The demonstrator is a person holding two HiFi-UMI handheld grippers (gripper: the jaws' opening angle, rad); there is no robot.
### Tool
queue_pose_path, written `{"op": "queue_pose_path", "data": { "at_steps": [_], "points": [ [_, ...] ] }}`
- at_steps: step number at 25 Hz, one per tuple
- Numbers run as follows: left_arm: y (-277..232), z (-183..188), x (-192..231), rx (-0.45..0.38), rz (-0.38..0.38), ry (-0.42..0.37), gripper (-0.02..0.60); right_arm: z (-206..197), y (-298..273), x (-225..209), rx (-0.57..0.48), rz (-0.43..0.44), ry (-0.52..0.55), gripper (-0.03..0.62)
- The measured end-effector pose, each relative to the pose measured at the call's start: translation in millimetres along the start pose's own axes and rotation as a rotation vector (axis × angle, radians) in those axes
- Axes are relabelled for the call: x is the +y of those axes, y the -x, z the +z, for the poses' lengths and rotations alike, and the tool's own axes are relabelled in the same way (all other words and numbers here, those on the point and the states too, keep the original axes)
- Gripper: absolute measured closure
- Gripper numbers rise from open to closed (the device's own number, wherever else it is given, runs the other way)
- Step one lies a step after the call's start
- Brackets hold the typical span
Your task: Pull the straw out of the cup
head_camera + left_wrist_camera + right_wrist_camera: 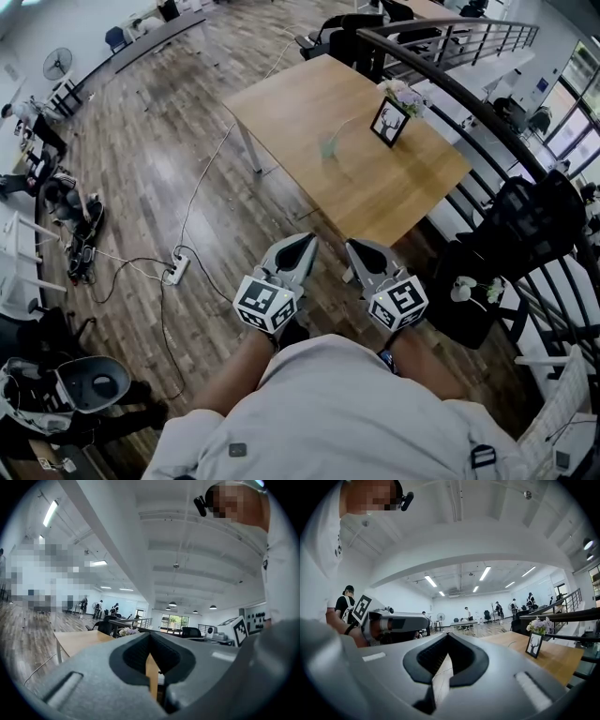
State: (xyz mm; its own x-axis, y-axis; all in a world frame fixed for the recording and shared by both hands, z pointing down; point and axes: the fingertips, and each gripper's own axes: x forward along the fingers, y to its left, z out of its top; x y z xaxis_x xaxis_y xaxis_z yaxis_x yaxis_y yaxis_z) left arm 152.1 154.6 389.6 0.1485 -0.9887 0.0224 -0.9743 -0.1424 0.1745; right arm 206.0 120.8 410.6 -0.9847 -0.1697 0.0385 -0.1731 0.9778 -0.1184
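Note:
A small clear cup [328,146] stands on the wooden table [309,112], and a thin straw [343,128] leans out of it toward the right. Both grippers are held close to my body, short of the table's near corner and well away from the cup. The left gripper [304,240] has its jaws together with nothing between them. The right gripper [355,247] is also shut and empty. In the left gripper view the left gripper [150,637] points level toward the table [79,640]. The right gripper [449,638] points level too.
A framed deer picture [389,122] and a bunch of flowers [405,94] stand on the table near the cup. A curved black railing [487,112] runs along the right, with a black chair [530,225] beyond it. A power strip [174,272] and cables lie on the floor at left.

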Motion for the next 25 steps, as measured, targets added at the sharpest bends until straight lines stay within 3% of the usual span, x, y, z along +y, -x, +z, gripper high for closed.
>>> {"op": "queue_pose_path", "data": {
  "at_steps": [11,18,25],
  "points": [
    [-0.2,6.0,94.7,-0.006,-0.011,0.017,0.578,-4.7,-95.1,-2.6,0.023,-0.017,-0.001,0.585],
    [2.9,23.1,166.4,0.009,-0.061,0.015,0.578,3.2,-173.8,3.4,0.029,-0.046,0.01,0.585],
    [-7.5,24.2,212.7,0.04,-0.095,0.031,0.578,-1.1,-214.6,-10.4,0.054,-0.097,-0.015,0.585]
  ]
}}
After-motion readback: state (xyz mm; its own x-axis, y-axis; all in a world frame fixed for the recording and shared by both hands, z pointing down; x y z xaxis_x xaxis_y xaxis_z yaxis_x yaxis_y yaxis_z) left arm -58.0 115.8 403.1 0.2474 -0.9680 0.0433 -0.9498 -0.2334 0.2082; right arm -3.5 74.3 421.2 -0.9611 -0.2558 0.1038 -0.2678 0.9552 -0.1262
